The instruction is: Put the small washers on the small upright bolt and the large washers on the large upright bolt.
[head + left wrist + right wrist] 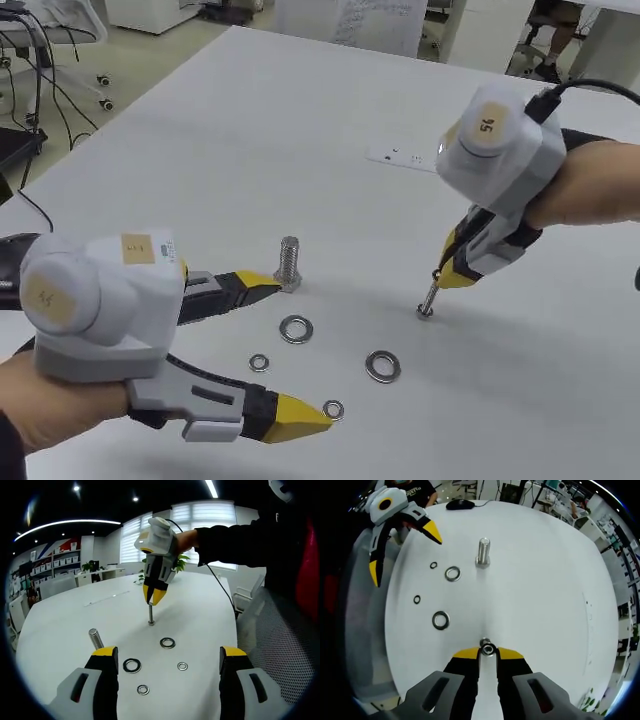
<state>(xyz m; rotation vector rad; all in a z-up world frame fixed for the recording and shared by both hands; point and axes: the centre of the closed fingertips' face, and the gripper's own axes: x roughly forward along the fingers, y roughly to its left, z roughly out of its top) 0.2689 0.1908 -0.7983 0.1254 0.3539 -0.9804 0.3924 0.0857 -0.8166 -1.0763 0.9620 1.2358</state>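
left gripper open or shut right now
The left gripper is open: in its own view the yellow-tipped jaws stand wide apart, holding nothing, washers lying on the table between them.

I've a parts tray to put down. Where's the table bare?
Bare table beyond the large bolt and small bolt, and to the small bolt's right. Crowded nearer: four washers lie scattered before the bolts.
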